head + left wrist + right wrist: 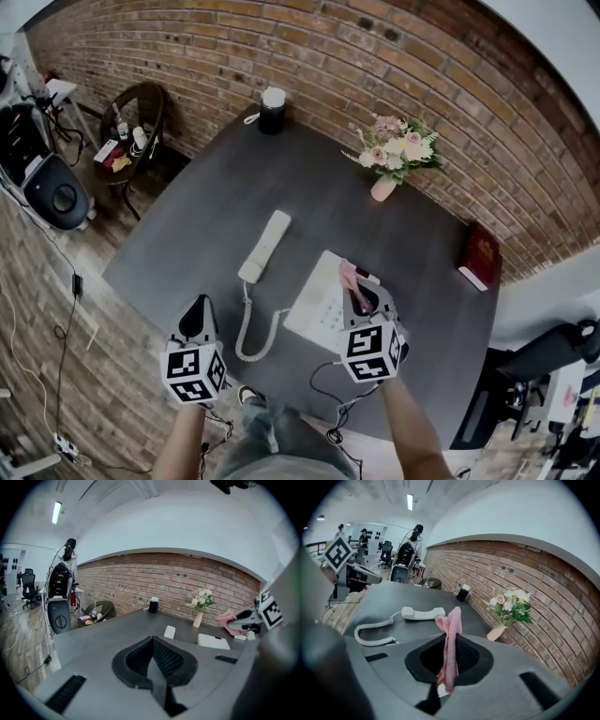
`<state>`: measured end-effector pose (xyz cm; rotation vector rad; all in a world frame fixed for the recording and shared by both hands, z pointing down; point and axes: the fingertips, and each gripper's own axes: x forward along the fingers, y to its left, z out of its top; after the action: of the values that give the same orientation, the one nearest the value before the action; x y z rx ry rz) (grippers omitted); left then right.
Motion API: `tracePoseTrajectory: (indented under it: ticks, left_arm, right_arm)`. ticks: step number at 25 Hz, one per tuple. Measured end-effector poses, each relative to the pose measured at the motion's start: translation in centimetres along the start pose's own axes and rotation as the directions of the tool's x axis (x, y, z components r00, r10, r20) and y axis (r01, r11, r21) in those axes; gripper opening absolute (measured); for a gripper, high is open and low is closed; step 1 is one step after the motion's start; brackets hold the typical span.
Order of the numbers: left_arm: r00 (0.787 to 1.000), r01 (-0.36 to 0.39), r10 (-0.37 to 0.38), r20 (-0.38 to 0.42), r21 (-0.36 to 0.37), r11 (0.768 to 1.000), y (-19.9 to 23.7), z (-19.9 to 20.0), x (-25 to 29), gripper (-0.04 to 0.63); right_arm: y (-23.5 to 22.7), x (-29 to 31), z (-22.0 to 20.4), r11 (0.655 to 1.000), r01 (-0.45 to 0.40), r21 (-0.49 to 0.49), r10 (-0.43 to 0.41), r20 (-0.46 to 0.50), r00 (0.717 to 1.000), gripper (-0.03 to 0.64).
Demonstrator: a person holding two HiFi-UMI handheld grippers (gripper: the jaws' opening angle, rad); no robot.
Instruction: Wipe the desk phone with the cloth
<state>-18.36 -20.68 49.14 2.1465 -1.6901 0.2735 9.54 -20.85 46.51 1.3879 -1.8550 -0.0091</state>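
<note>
The cloth [449, 648], a pink strip, is pinched between the clenched jaws of the right gripper [449, 660], and its loose top end flops above them. That gripper hangs over the right side of the desk phone [319, 302], with the cloth above the white base. From where I stand I can't tell whether the cloth touches the base.

The handset [265, 246] is off the base and lies flat on the dark table [187, 234], just left of it. A coiled cord [251, 339] loops off the base's near left corner. The left gripper [197, 321] is held well left of the base, beyond the cord. Its jaws are pressed together on nothing.

A vase of flowers [394, 157] stands behind the base, well apart from it. A red book [480, 255] lies to the base's right at the table edge. A black canister with a white top [273, 111] stands far behind the base, against the brick wall [375, 56].

The left forearm [178, 442] and right forearm [412, 433] reach in from the table's near edge. Both grippers point toward the wall, marker cubes uppermost.
</note>
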Motion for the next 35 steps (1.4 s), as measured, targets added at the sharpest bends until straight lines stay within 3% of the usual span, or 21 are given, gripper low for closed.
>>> tracePoseTrajectory:
  ticks: [10,35]
  left_arm:
    - [0.999,-0.017,0.016,-0.042,-0.023,1.0,0.5,-1.6,2.2,-0.002]
    - [0.996,-0.032,0.027,-0.084,-0.054,0.998,0.7,-3.0,5.4,-0.002]
  right_arm:
    - [0.7,4.5,-1.6,0.992,-0.078,-0.095,0.067,-0.115,0.991,0.021]
    - [1.7,10.0,-3.8,0.966,-0.222,-0.136,0.178,-0.276,0.945,0.021]
